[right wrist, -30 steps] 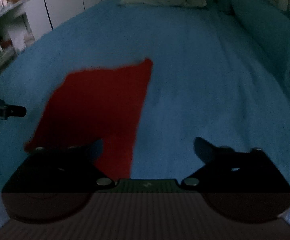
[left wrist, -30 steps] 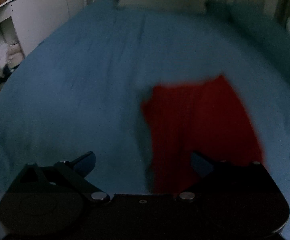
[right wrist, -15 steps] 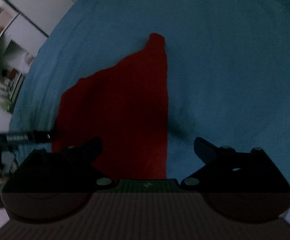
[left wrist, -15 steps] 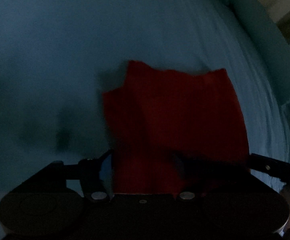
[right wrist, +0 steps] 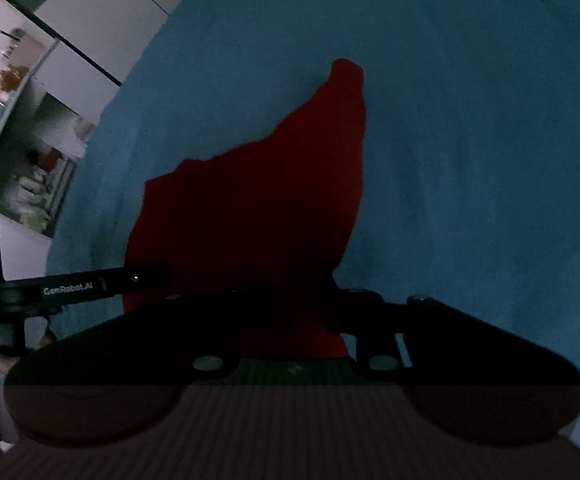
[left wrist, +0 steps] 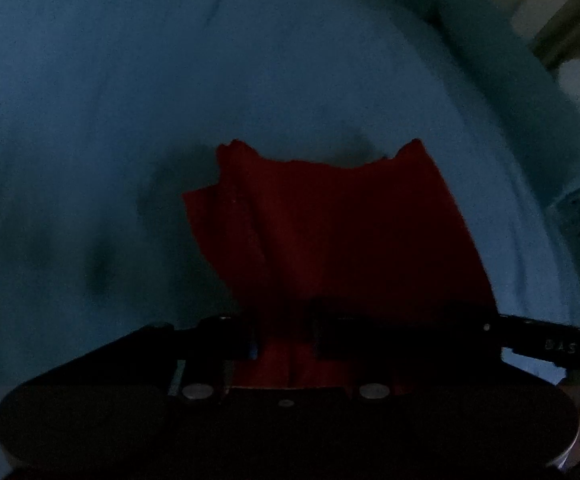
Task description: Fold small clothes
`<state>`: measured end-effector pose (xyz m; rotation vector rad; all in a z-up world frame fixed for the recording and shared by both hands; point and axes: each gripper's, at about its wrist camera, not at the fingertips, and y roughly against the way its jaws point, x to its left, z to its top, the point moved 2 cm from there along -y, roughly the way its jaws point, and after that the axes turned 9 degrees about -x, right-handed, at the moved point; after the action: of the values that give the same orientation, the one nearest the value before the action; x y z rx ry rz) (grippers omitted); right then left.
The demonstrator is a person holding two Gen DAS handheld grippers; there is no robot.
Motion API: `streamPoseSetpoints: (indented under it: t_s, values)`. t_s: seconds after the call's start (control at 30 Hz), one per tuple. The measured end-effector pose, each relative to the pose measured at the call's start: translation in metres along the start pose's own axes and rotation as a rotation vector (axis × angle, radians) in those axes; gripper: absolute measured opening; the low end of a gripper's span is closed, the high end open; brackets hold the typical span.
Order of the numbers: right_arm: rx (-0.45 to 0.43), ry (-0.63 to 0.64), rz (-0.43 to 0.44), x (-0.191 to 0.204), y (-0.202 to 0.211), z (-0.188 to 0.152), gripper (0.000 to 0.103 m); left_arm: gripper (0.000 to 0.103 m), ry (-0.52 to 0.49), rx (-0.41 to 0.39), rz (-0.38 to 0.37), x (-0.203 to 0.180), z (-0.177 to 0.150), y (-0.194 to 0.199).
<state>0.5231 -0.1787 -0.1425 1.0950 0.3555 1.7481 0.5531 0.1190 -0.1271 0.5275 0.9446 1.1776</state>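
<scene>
Left wrist view first: I'm looking down at the red cloth [left wrist: 330, 232] spread on the blue bedcover [left wrist: 130, 120], and my left gripper [left wrist: 284, 336] sits right at its near edge. Its jaws have just been closing and red fabric bunches up between the fingers [left wrist: 234, 340], so I read this claw as clenched on the cloth's near hem. The far edge of the cloth is ragged, with two little peaks at its far corners, and the left side carries a rumpled flap. At the right edge of this view I can see the other gripper's finger reaching in at the cloth's near right corner. Over to the right wrist view: same cloth [right wrist: 258, 208], now running away from me to a point at the far end, lying flat on the bedcover [right wrist: 470, 140]. My right gripper [right wrist: 302, 312] is down on the near edge; its jaws have also just been closing, and the dark red cloth fills the space between them, so I take it as grasping the hem, though it's very dim in there. The left gripper's finger [right wrist: 102, 284] pokes in from the left, just beside the cloth's near left corner. As for progress, I'd say we're only at the start: both near corners look pinched, but no fold is made yet. Still left, as I judge it: lift the near edge, carry it to the far edge, lay it down.
</scene>
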Motion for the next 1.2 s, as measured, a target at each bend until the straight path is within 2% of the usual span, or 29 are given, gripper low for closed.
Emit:
streamPoseSetpoints:
  t_s: [0.2, 0.33, 0.4, 0.47, 0.57, 0.67, 0.77, 0.83, 0.87, 0.9, 0.93, 0.97, 1.0, 1.07, 1.2]
  values:
    - [-0.050, -0.033, 0.012, -0.008, 0.076, -0.004, 0.037, 0.024, 0.024, -0.051, -0.058, -0.037, -0.023, 0.057]
    - [-0.048, -0.038, -0.030, -0.025, 0.126, -0.028, 0.037, 0.024, 0.021, -0.023, -0.067, -0.065, -0.060, 0.070]
    - [-0.039, -0.028, -0.068, -0.037, 0.143, -0.049, 0.037, 0.024, 0.005, 0.009, -0.059, -0.078, -0.082, 0.063]
    - [-0.033, -0.001, -0.102, -0.051, 0.147, -0.067, 0.037, 0.024, -0.005, 0.031, -0.052, -0.085, -0.102, 0.050]
    - [-0.019, 0.008, -0.147, -0.079, 0.141, -0.096, 0.038, 0.025, -0.118, 0.012, 0.017, -0.093, -0.128, 0.031]
    - [-0.059, -0.035, -0.120, -0.099, 0.136, -0.111, 0.040, 0.030, -0.199, -0.030, 0.051, -0.094, -0.140, 0.027]
    - [-0.080, 0.001, -0.119, -0.096, 0.135, -0.115, 0.042, 0.033, -0.246, -0.053, 0.079, -0.098, -0.146, 0.027]
    - [-0.081, 0.022, -0.120, -0.086, 0.130, -0.112, 0.043, 0.039, -0.248, -0.057, 0.099, -0.108, -0.143, 0.026]
    - [-0.079, 0.036, -0.116, -0.084, 0.133, -0.111, 0.046, 0.040, -0.240, -0.060, 0.107, -0.108, -0.141, 0.031]
    - [-0.077, 0.057, -0.118, -0.080, 0.138, -0.110, 0.050, 0.047, -0.233, -0.068, 0.119, -0.108, -0.142, 0.039]
    - [-0.082, 0.082, -0.131, -0.077, 0.143, -0.109, 0.062, 0.059, -0.233, -0.083, 0.134, -0.110, -0.137, 0.042]
    - [-0.095, 0.112, -0.132, -0.072, 0.149, -0.107, 0.070, 0.067, -0.239, -0.109, 0.148, -0.111, -0.137, 0.051]
    - [-0.122, 0.140, -0.130, -0.067, 0.158, -0.106, 0.083, 0.079, -0.248, -0.133, 0.163, -0.113, -0.137, 0.056]
    - [-0.165, 0.184, -0.167, -0.062, 0.172, -0.106, 0.086, 0.080, -0.268, -0.150, 0.207, -0.111, -0.140, 0.062]
    - [-0.133, 0.180, -0.258, -0.076, 0.169, -0.113, 0.083, 0.077, -0.258, -0.098, 0.270, -0.092, -0.153, 0.051]
